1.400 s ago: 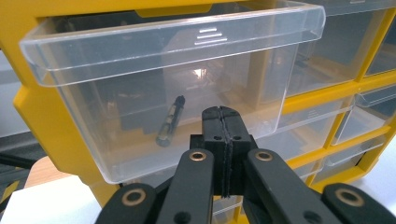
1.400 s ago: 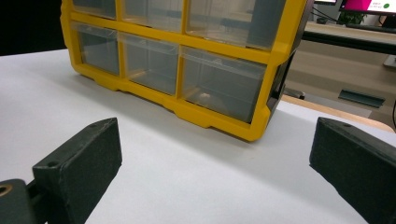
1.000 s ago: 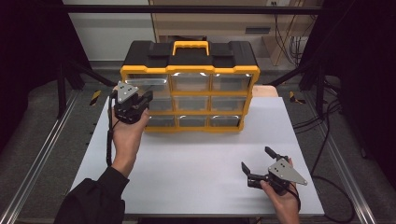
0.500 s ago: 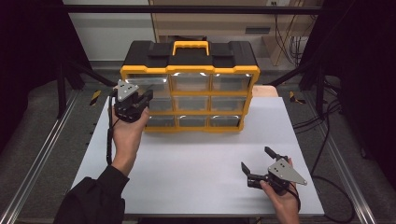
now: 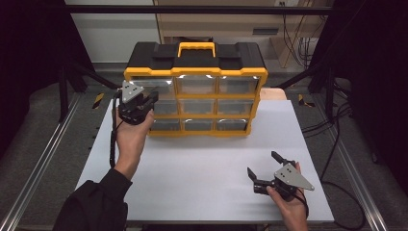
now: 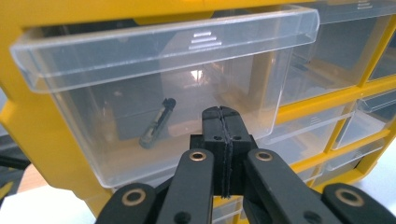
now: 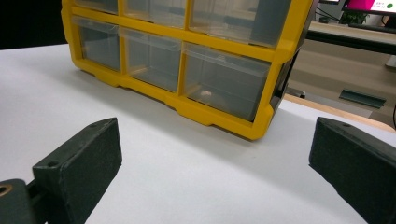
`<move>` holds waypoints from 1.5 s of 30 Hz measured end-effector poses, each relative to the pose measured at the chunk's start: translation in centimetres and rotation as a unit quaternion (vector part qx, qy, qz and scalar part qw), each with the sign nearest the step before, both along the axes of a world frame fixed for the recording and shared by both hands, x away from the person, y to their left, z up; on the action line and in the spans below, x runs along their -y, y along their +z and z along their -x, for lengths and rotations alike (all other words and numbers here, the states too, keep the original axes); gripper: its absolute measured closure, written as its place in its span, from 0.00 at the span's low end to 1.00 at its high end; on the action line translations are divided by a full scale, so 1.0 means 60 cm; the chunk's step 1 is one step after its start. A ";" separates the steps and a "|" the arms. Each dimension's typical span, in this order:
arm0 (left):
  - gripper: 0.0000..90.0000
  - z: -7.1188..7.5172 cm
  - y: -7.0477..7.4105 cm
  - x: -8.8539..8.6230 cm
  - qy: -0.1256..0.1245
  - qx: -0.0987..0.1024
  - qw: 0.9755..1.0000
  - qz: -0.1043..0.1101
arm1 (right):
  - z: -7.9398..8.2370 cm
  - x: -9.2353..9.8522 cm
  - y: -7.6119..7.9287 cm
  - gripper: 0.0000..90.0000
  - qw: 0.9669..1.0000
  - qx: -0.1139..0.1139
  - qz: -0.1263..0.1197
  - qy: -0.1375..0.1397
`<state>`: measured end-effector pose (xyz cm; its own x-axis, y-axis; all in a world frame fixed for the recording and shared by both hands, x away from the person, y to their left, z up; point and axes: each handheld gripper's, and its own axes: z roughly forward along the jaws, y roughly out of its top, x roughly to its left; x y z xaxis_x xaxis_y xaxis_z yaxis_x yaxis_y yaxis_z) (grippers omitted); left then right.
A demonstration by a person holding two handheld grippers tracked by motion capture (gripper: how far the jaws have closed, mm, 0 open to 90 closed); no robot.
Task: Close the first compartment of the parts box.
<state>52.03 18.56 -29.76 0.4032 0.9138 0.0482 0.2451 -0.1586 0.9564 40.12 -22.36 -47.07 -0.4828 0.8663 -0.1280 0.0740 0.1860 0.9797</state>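
Nearest the person, the right gripper [image 5: 263, 169] rests low over the white worktop [image 5: 202, 173] at its near right corner, its jaws spread wide with nothing between them; in the right gripper view they frame bare worktop and the lower right corner of the organizer. Farther in, on the left side, the left gripper [image 5: 153, 97] is held up at the front of the yellow drawer organizer [image 5: 195, 72], which stands at the far middle of the worktop. Its jaws are pressed together, empty, their tips right at the clear front of the top left drawer [image 6: 163, 84]; whether they touch it I cannot tell. Inside that drawer lies a small dark screw-like part [image 6: 157, 123], tilted. A yellow carry handle [image 5: 197, 47] sits on the organizer's black lid.
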 end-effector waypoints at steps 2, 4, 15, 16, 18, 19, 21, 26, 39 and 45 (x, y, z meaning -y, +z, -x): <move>1.00 -0.001 -0.001 -0.001 0.001 -0.003 1.000 0.003 | 0.000 0.000 0.000 0.03 1.000 0.000 0.000 0.000; 1.00 -0.002 -0.002 -0.001 0.003 -0.004 1.000 0.004 | 0.001 0.000 0.001 0.03 1.000 0.002 -0.001 -0.001; 1.00 -0.002 -0.004 0.001 0.004 -0.002 1.000 0.002 | 0.001 0.001 0.002 0.03 1.000 0.002 -0.010 -0.001; 1.00 -0.003 -0.004 0.002 0.005 -0.002 1.000 0.002 | 0.001 0.002 0.002 0.03 1.000 0.002 -0.011 -0.001; 1.00 -0.004 -0.004 0.002 0.005 -0.002 1.000 0.002 | 0.001 0.001 0.002 0.03 1.000 0.001 -0.009 -0.001; 1.00 -0.005 -0.005 0.003 0.005 -0.002 1.000 0.003 | 0.001 0.001 0.002 0.03 1.000 0.001 -0.010 0.000; 1.00 -0.006 -0.006 0.006 0.005 -0.002 1.000 0.003 | 0.000 0.002 0.002 0.03 1.000 0.001 -0.010 -0.001; 1.00 -0.009 -0.011 0.013 0.004 0.000 1.000 -0.010 | -0.001 0.009 0.004 0.03 1.000 0.003 -0.027 -0.011; 1.00 -0.014 -0.009 0.015 0.006 0.002 1.000 0.000 | -0.001 0.016 0.005 0.03 0.999 0.002 -0.044 -0.013; 1.00 -0.016 -0.010 0.018 0.004 0.004 1.000 0.002 | -0.002 0.019 0.005 0.03 0.999 0.003 -0.047 -0.017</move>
<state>53.02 17.51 -30.36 0.3960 0.9170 0.0482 0.2384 -0.1534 0.9590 40.23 -23.49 -46.80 -0.4531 0.8902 -0.0481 0.0723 0.0904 0.9933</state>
